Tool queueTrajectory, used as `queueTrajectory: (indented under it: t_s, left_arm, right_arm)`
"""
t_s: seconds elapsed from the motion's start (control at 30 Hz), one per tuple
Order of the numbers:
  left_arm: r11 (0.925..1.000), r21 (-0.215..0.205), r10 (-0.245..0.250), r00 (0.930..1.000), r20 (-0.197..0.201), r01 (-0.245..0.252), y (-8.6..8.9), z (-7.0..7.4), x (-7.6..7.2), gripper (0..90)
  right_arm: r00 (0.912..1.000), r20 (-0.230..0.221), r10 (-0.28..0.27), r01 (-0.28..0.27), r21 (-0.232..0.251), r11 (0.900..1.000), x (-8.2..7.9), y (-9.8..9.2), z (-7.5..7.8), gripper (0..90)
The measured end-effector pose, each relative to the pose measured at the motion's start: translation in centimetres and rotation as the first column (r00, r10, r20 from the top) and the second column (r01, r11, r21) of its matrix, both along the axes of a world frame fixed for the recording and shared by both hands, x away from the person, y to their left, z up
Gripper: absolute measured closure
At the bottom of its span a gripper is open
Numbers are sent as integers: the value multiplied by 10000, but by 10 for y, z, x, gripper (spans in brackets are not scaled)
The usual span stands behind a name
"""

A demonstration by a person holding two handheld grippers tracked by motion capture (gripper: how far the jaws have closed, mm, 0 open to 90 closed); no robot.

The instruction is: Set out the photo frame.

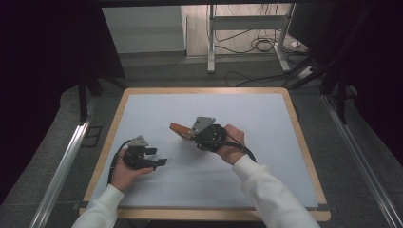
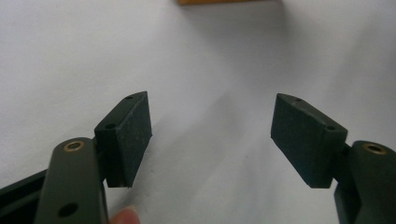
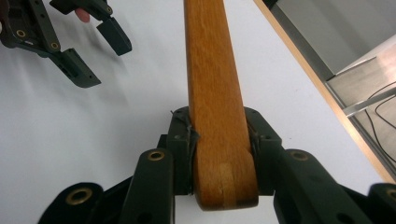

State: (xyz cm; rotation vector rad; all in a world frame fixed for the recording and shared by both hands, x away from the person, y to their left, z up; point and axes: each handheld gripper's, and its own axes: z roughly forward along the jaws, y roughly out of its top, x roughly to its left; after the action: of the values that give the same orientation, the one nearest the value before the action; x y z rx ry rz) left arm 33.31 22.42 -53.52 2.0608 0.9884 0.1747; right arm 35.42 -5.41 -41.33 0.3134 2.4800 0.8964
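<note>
In the right gripper view the right gripper (image 3: 219, 140) has its jaws clamped on the rounded end of a wooden block (image 3: 210, 84), which runs away from the camera; the high view shows that block (image 1: 181, 130) lifted above the middle of the desk (image 1: 285, 97). The left gripper (image 2: 212, 135), near the desk's left edge, holds its jaws wide with nothing between them.

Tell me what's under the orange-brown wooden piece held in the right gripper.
Under the orange-brown wooden piece, clamped by the right gripper, only the pale grey tabletop shows. The strip directly beneath the wood is covered.
</note>
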Motion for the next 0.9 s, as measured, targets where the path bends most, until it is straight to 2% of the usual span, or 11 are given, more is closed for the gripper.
queueTrajectory:
  t_s: [0.1,0.2,0.33,0.43,0.8,0.9]
  left_arm:
    - [10000,-7,11,10000,-4,-11,0,0,0,285]
    - [10000,16,7,10000,-9,-7,0,0,0,285]
    - [10000,-33,38,10000,-64,-38,-1,-1,0,285]
    - [10000,-59,-20,10000,-75,19,-2,-1,0,284]
    - [9999,15,-115,9999,-73,115,-3,-2,1,281]
    - [9998,3,-181,9998,-64,181,-4,-2,1,278]
  right_arm:
    - [9996,-259,81,-69,478,9988,0,-4,4,693]
    - [9975,-560,440,-399,734,9965,-2,-10,10,694]
    - [9917,-729,1060,-999,819,9916,-14,-14,17,693]
    - [9894,-766,1234,-1179,723,9904,-20,-17,18,692]
    - [9973,-587,441,-425,284,9987,-8,-33,16,672]
    - [9980,-600,180,-157,385,9991,-2,-38,16,658]
